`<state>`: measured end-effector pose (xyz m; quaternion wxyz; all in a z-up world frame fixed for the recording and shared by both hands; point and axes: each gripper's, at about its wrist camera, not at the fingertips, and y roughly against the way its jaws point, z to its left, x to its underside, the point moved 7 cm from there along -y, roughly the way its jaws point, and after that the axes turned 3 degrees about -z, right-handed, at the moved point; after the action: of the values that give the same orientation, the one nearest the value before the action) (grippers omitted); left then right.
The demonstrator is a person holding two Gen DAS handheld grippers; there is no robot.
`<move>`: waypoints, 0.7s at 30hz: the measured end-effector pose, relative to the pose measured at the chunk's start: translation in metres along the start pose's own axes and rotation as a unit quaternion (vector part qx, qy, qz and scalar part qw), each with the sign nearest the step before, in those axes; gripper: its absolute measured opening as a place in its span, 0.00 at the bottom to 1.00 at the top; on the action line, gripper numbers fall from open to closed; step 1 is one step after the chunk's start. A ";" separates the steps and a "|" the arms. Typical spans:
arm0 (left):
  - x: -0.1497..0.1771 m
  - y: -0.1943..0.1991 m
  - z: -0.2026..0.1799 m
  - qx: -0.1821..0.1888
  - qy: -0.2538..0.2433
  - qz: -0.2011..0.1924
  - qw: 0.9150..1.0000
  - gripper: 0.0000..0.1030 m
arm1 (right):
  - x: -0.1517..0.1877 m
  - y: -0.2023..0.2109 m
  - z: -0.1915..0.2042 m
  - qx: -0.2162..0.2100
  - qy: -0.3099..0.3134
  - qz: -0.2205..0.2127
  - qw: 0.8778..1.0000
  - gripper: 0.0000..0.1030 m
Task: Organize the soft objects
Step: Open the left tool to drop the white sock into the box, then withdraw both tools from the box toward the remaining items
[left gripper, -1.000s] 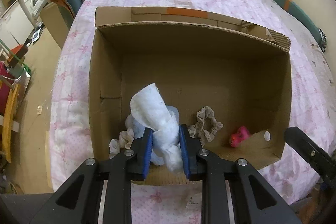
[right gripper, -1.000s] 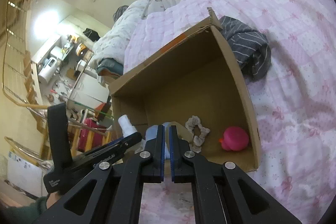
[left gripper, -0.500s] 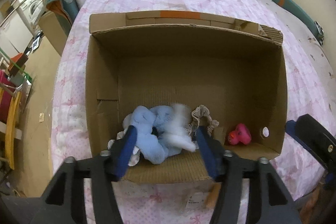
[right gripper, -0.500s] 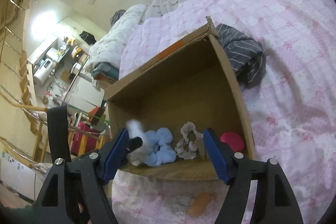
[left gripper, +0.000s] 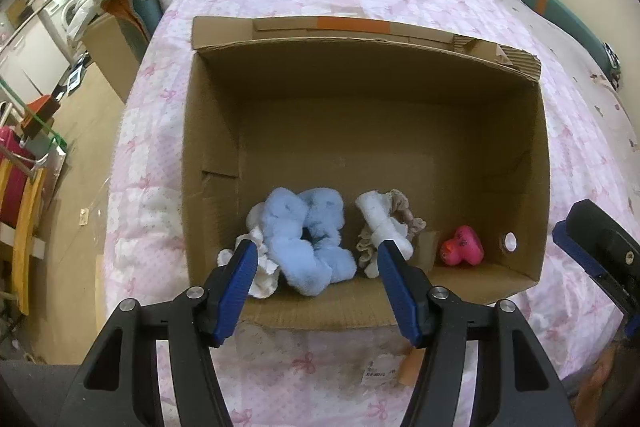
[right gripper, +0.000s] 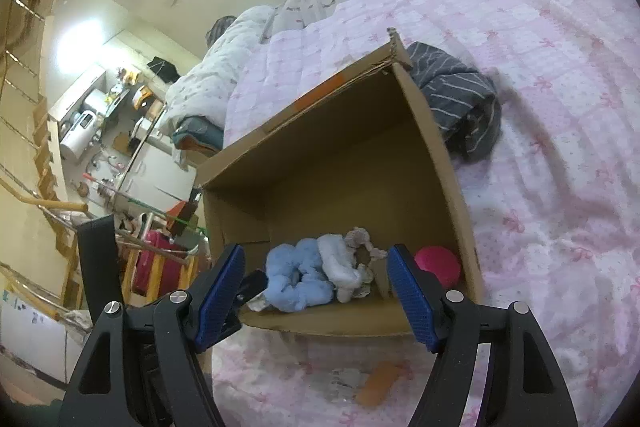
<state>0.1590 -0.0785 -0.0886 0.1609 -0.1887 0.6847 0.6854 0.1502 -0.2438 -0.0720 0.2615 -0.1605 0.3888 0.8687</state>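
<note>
An open cardboard box [left gripper: 208, 155] sits on the pink bed. Along its near wall lie a fluffy blue scrunchie [left gripper: 310, 239], a white lace scrunchie [left gripper: 260, 269], a rolled white cloth [left gripper: 380, 221] resting on a beige scrunchie [left gripper: 412, 221], and a pink duck toy [left gripper: 462, 247]. My left gripper [left gripper: 315, 251] hovers open above the blue scrunchie, holding nothing. In the right wrist view, my right gripper [right gripper: 315, 255] stands open and empty at the near rim of the box [right gripper: 436, 155], over the blue scrunchie [right gripper: 298, 277] and the white cloth [right gripper: 340, 267].
A grey striped garment [right gripper: 456, 99] lies on the quilt behind the box's far right corner. The bed's left edge drops to a wooden floor [left gripper: 76, 163] with furniture. A small orange scrap [right gripper: 380, 383] lies on the quilt in front of the box.
The left gripper opened and let go of the white cloth, which dropped into the box onto the beige scrunchie. The right gripper went from shut to wide open.
</note>
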 end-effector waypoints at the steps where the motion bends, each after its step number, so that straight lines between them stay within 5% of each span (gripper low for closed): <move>1: 0.001 0.001 0.002 0.000 0.002 -0.001 1.000 0.57 | 0.000 0.001 -0.001 0.006 -0.001 -0.003 1.000 0.76; 12: 0.012 0.024 0.010 0.016 0.005 -0.030 0.999 0.57 | 0.005 0.015 -0.010 0.085 0.036 -0.030 0.995 0.76; 21: 0.030 0.052 0.031 0.022 0.006 -0.054 0.998 0.57 | 0.020 0.032 -0.002 0.096 0.061 -0.023 0.993 0.76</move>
<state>0.1070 -0.0489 -0.0578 0.1974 -0.2256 0.6896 0.6592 0.1151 -0.2569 -0.0640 0.2718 -0.1962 0.4819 0.8096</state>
